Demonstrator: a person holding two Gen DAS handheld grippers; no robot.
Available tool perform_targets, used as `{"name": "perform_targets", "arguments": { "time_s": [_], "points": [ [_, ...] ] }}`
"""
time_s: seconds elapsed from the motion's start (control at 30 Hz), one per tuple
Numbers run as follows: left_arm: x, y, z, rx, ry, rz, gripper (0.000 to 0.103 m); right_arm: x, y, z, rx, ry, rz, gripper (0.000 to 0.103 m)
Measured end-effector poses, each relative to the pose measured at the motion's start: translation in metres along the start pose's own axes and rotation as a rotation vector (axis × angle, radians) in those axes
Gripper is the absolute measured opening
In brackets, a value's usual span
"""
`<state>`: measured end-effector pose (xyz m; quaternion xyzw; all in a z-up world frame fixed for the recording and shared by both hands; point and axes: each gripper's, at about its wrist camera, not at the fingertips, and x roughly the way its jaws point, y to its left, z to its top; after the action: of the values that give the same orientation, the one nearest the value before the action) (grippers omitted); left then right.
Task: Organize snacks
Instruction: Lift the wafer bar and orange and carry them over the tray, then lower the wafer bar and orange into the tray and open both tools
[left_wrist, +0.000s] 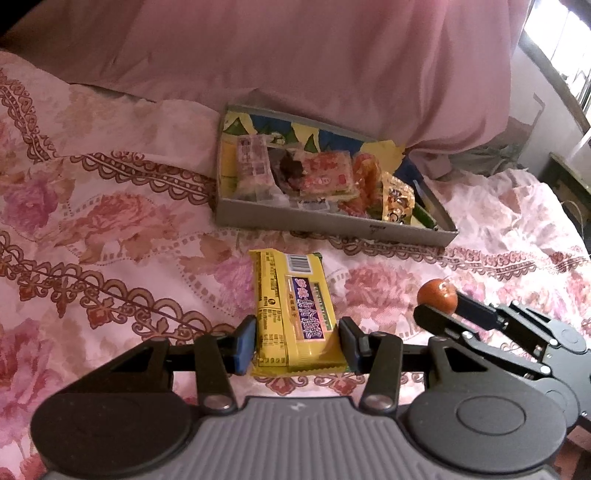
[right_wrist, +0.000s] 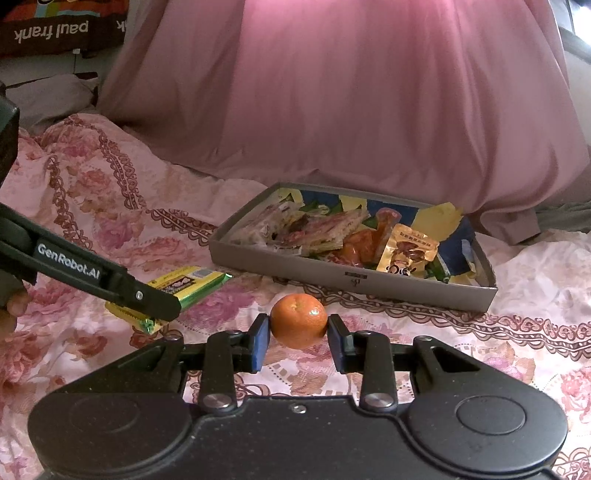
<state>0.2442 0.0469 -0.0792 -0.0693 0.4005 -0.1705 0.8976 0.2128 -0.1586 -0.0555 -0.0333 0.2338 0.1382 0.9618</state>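
Left gripper (left_wrist: 297, 341) is clamped on the yellow snack pack (left_wrist: 291, 314), right gripper (right_wrist: 298, 341) squeezes a tangerine (right_wrist: 298, 320), both over the bed (left_wrist: 110, 221).

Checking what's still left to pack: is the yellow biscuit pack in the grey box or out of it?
Out. The yellow biscuit pack lies on the bedspread in front of the grey box, gripped by the left gripper.

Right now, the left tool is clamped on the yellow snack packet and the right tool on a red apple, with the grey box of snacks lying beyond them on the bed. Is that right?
Nearly. The right tool grips a small orange fruit, not a red apple, as the right wrist view shows. The left tool does clamp the yellow snack packet, and the grey box lies beyond.
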Motion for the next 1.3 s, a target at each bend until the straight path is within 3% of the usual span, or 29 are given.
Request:
{"name": "perform_targets", "arguments": {
  "time_s": [0.27, 0.47, 0.9, 1.1, 1.3],
  "points": [
    [-0.006, -0.003, 0.003, -0.004, -0.039, -0.004, 0.052, 0.005, 0.003, 0.002, -0.004, -0.009, 0.006, 0.036],
    [-0.002, -0.006, 0.025, 0.002, -0.104, -0.003, 0.052, 0.019, -0.004, 0.016, -0.007, -0.047, -0.003, 0.036],
    [0.069, -0.007, 0.093, -0.012, -0.231, -0.015, 0.052, 0.085, -0.045, 0.045, 0.106, -0.118, -0.076, 0.036],
    [0.105, -0.002, 0.106, -0.058, -0.244, 0.015, 0.052, 0.107, -0.056, 0.043, 0.134, -0.097, -0.101, 0.036],
    [0.118, -0.007, 0.100, -0.005, -0.235, 0.049, 0.052, 0.124, -0.061, 0.040, 0.138, -0.076, -0.126, 0.036]
  ]
}}
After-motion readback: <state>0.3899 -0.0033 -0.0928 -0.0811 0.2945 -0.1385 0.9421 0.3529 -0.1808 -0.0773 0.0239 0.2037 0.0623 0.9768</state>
